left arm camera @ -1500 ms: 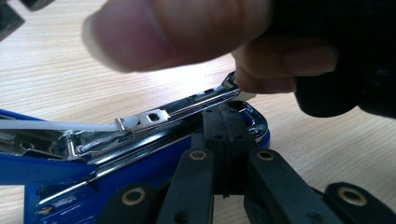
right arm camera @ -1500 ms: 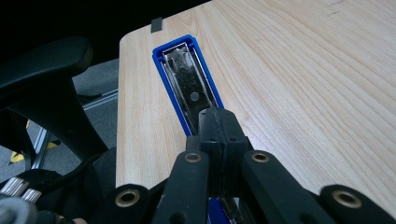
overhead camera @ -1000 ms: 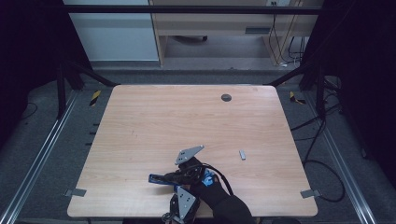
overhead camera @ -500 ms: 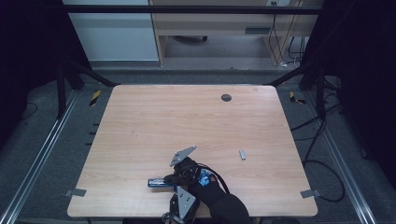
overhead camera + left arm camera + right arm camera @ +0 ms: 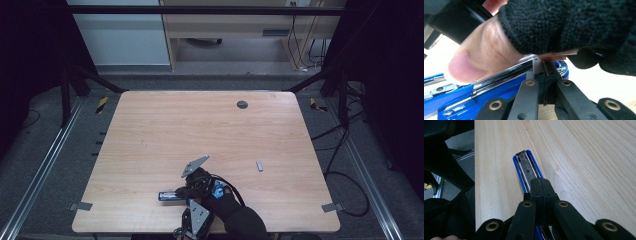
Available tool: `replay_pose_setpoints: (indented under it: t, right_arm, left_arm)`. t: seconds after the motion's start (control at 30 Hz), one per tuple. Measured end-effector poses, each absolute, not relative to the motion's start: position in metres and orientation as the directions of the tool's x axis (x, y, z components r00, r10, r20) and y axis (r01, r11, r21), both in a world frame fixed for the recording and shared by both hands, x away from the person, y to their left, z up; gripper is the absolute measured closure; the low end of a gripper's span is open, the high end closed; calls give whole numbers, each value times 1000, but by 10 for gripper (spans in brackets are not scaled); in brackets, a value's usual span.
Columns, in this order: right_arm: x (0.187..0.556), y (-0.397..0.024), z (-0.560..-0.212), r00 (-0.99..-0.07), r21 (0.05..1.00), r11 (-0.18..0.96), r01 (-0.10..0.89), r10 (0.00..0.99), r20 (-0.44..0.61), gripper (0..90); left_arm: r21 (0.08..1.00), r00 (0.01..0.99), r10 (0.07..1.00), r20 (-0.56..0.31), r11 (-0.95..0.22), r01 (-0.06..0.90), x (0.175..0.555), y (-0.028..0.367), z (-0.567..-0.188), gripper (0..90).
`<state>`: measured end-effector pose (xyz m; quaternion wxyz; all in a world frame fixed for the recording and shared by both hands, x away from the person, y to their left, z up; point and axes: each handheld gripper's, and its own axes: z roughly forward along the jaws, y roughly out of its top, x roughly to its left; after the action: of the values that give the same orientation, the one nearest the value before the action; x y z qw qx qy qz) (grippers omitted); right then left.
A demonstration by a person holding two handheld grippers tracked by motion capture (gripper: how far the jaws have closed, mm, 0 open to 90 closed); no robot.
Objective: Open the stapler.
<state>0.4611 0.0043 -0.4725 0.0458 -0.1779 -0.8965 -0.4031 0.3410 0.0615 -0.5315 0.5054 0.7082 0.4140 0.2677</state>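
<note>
The stapler (image 5: 172, 195) lies near the front edge of the table (image 5: 150, 130), a blue body with a metal rail on top, and both grippers are at it. In the right gripper view the right gripper (image 5: 541, 185) has its jaws pressed together, with the tips over the rail; I cannot tell if they pinch something thin or only rest there. In the left gripper view the left gripper (image 5: 544, 72) also has its jaws pressed together, close beside the chrome rail, and a thumb (image 5: 479, 62) in a black fingerless glove comes very near. A small grey piece (image 5: 259, 166) lies apart on the wood, toward the right.

I think the risk is here: closed tips have little hold on smooth metal, so a push can slide off and the stapler can turn or move toward the table edge. If the spring rail snaps back, it may catch the thumb. The two grippers stand so close that they can also knock each other
</note>
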Motion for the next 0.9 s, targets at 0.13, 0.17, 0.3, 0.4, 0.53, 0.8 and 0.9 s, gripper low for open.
replay_pose_setpoints:
  t: [0.13, 0.17, 0.3, 0.4, 0.53, 0.8, 0.9]
  right_arm:
    - [461, 0, -469, -934, 730, 587, 349, 278, 223, 900]
    - [462, -2, -468, -935, 735, 584, 345, 280, 217, 900]
    - [465, -12, -463, -925, 759, 543, 360, 311, 216, 816]
    - [468, -23, -459, -915, 782, 502, 369, 343, 212, 754]
    - [471, -41, -454, -897, 808, 450, 379, 393, 202, 709]
    - [477, -83, -442, -851, 838, 368, 403, 488, 195, 595]
    - [478, -100, -438, -831, 848, 342, 406, 525, 186, 561]
  left_arm:
    - [937, 516, 855, -43, -145, 318, 341, 62, -531, 896]
    - [937, 516, 855, -46, -142, 318, 341, 62, -531, 892]
    - [936, 522, 851, -53, -139, 322, 341, 63, -531, 879]
    - [935, 527, 847, -63, -135, 328, 342, 63, -531, 868]
    - [930, 547, 832, -94, -122, 346, 343, 66, -529, 845]
    - [928, 593, 801, -88, -150, 340, 347, 76, -515, 808]
    - [930, 604, 791, -92, -148, 336, 352, 83, -505, 788]
